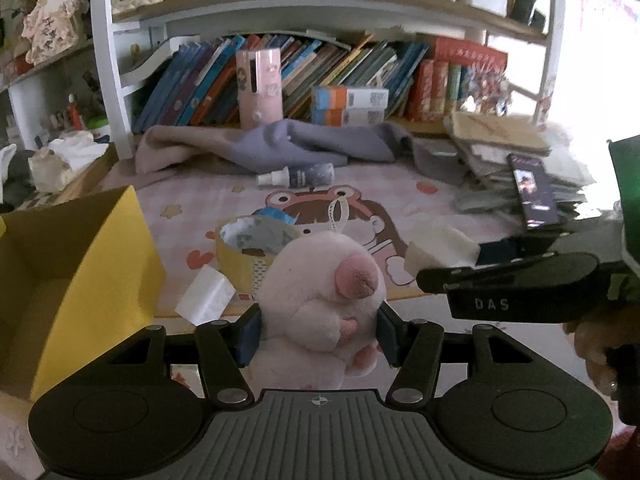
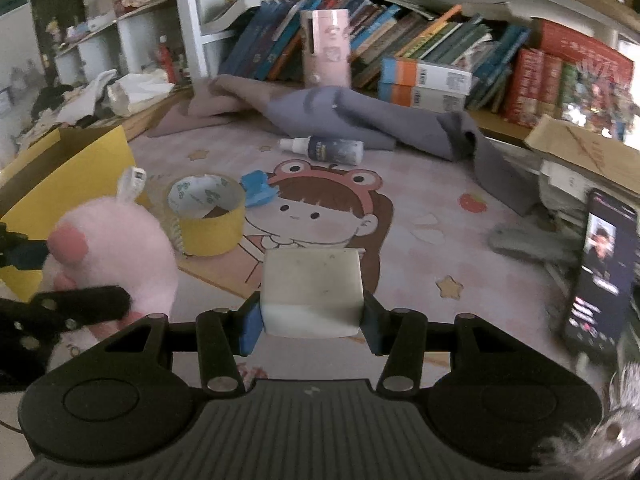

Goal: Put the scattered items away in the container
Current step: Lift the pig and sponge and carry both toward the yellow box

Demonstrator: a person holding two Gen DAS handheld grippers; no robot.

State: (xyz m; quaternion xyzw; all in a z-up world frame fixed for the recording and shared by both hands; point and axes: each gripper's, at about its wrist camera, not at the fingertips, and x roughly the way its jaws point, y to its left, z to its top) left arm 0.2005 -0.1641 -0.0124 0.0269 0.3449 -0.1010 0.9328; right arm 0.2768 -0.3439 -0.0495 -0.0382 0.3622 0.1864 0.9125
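Left tongs (image 1: 320, 334): tilted downward, pinching pink plush toy (image 1: 320, 300), right of yellow box (image 1: 80, 280).
Right tongs (image 2: 312, 320): tilted downward, pinching white block (image 2: 310, 292).
Yellow box: open; contents cannot tell.

The letters "DAS" stand in white on the right hand-held gripper (image 1: 442, 258); nothing else is legible.

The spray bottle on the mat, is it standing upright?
No, the spray bottle lies on its side on the mat, white cap pointing left.
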